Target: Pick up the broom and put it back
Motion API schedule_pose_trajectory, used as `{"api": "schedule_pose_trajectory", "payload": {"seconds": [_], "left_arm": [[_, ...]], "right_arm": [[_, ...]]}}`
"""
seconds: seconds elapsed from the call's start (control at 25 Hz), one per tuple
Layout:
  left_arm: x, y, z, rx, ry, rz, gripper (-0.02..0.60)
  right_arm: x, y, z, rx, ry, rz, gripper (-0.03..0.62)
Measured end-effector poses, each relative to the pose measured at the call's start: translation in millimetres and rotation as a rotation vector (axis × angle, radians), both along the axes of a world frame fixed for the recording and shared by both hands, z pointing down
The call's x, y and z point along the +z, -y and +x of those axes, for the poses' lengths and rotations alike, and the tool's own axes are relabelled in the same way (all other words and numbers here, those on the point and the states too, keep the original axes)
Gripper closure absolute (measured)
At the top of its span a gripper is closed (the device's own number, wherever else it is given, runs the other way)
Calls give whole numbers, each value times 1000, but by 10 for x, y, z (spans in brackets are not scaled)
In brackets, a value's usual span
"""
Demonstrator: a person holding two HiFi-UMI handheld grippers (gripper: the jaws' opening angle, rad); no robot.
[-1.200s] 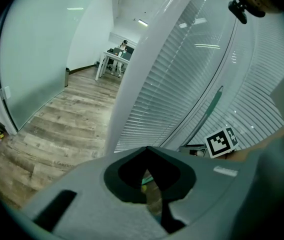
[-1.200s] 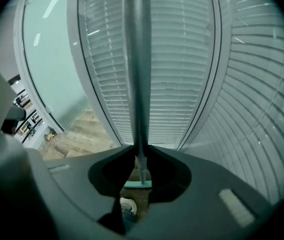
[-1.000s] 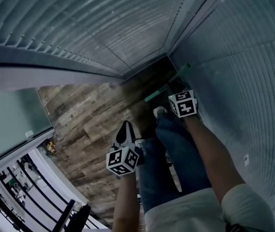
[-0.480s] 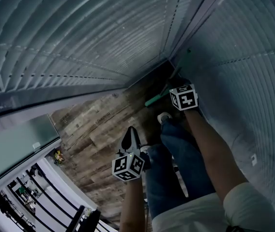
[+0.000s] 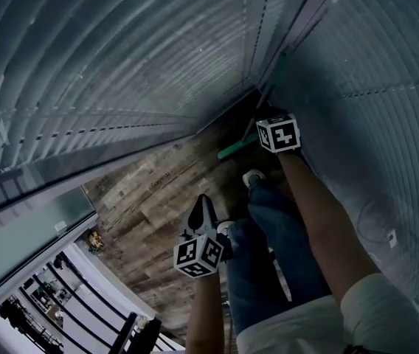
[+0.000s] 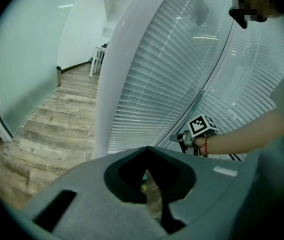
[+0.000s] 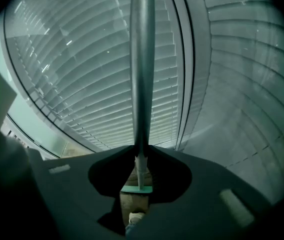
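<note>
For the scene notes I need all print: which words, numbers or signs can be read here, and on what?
Nothing reads clearly.
Print on a floor plank: too blurred.
Pale label on the left gripper: too small.
Marker cube: square patterns, no words.

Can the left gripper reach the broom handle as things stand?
Probably yes: only bare floor lies between the left gripper and the broom, which the right gripper holds by the blinds, though the person's leg is close.
</note>
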State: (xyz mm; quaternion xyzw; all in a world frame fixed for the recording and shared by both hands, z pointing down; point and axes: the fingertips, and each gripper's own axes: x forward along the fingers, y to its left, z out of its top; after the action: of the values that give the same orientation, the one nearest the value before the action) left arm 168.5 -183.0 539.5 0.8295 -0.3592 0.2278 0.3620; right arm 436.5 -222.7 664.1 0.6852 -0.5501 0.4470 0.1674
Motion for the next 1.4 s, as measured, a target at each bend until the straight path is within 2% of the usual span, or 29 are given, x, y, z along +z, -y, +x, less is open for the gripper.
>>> {"api": "schedule_pose_trajectory", "payload": {"seconds": [0.48, 0.76, 1.04, 1.4], "left_arm": [[122, 21, 6, -13, 1, 1, 575], [132, 18, -3, -18, 1, -3, 575], [62, -1, -70, -24, -4, 4, 575], [11, -31, -187, -10, -17, 16, 575]], "right_arm": [[141, 140, 73, 36, 27, 22, 508], [119, 127, 150, 24, -13, -4, 489], [15, 103, 149, 31, -29, 15, 482], [-94, -6, 17, 59, -44, 14, 476]]}}
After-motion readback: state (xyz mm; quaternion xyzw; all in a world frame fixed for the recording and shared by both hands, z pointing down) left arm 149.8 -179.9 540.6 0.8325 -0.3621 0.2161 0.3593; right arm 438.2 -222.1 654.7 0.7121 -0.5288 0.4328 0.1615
